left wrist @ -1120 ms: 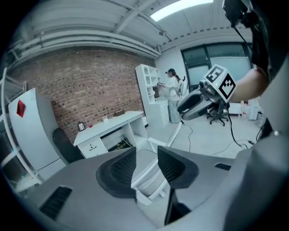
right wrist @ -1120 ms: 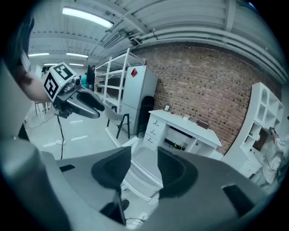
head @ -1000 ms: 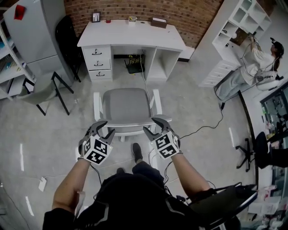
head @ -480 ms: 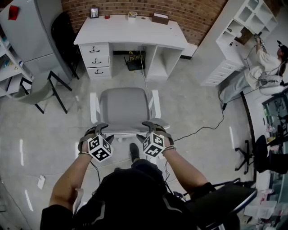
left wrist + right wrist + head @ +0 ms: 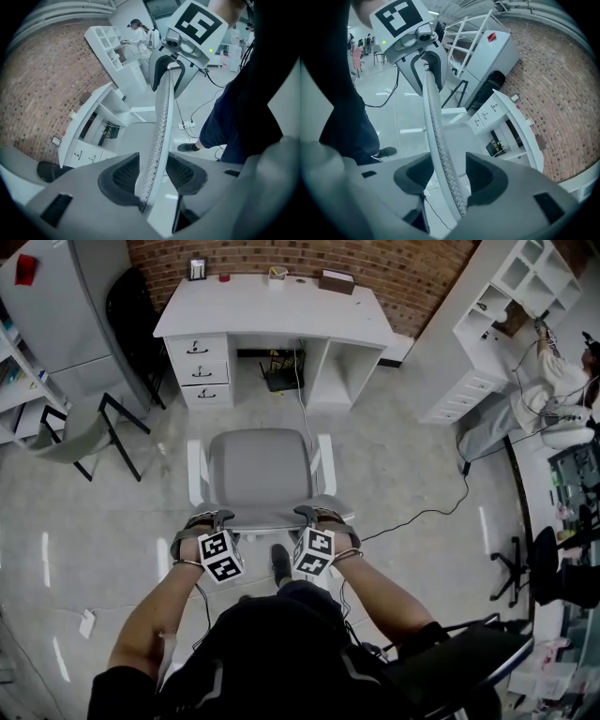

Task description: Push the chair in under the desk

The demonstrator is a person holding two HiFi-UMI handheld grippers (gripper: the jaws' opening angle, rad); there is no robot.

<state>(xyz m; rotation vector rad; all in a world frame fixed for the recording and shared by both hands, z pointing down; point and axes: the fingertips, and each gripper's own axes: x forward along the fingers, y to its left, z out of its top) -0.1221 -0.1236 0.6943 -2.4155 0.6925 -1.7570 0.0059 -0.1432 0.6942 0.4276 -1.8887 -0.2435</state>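
Note:
A white chair with a grey seat (image 5: pixel 258 470) stands on the floor, facing the white desk (image 5: pixel 272 310) and about a chair's length short of it. Its thin mesh backrest (image 5: pixel 267 518) is nearest to me. My left gripper (image 5: pixel 214 517) sits on the left part of the backrest's top edge, my right gripper (image 5: pixel 314 513) on the right part. In the left gripper view the backrest (image 5: pixel 161 117) runs between the closing jaws of the left gripper (image 5: pixel 152 176). In the right gripper view the backrest (image 5: pixel 433 122) likewise lies between the closing jaws of the right gripper (image 5: pixel 449 176).
The desk has drawers (image 5: pixel 200 371) on its left and an open kneehole (image 5: pixel 281 371) with a cable hanging into it. A black-framed chair (image 5: pixel 94 427) and grey cabinet (image 5: pixel 56 306) stand left. White shelving (image 5: pixel 497 324), a person (image 5: pixel 553 381) and a floor cable (image 5: pixel 422 512) are right.
Both grippers have come in from the air behind the chair onto the backrest's top edge, which now lies between their jaws. The chair has stayed at about the same distance from the desk.

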